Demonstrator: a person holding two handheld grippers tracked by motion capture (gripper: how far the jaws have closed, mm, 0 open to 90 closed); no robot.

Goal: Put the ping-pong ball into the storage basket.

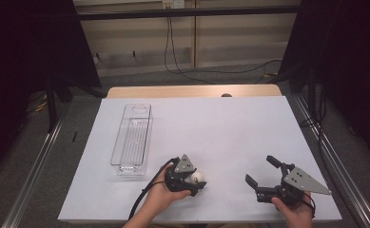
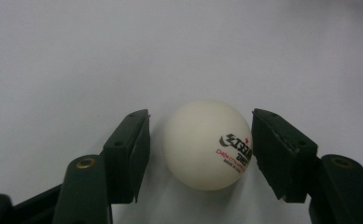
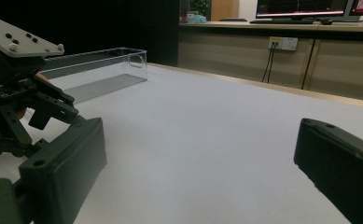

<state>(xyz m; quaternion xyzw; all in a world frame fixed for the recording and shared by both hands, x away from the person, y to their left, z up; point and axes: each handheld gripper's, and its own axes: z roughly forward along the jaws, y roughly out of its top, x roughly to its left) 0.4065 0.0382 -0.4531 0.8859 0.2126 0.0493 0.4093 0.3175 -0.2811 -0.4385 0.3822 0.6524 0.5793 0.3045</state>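
Landmark: we take the clear plastic bin (image 1: pixel 132 137) as reference; it lies lengthwise on the white table (image 1: pixel 230 123), its long axis running away from the person.

Ball: we log one white ping-pong ball (image 2: pixel 208 144) with printed lettering, resting on the table just off the bin's near right corner, toward the person.

Left gripper: we find the left gripper (image 2: pixel 200 154) set down around the ball, near the bin's near end. Its jaws are spread, one on each side of the ball. The right jaw looks at or very near the ball's surface; a thin gap shows at the left jaw. We judge it not yet pinched.

Right gripper: the right gripper (image 1: pixel 263 173) sits well to the right of the bin, apart from the ball, jaws wide apart with nothing between them.

Key relation: the ball lies straight between the left jaws, so we judge that closing is all the grasp needs; a round ball has no long axis to align.

Nearer hand: the left, clearly.

Risk: we judge the light ball may squirt out if the jaws close off-centre.
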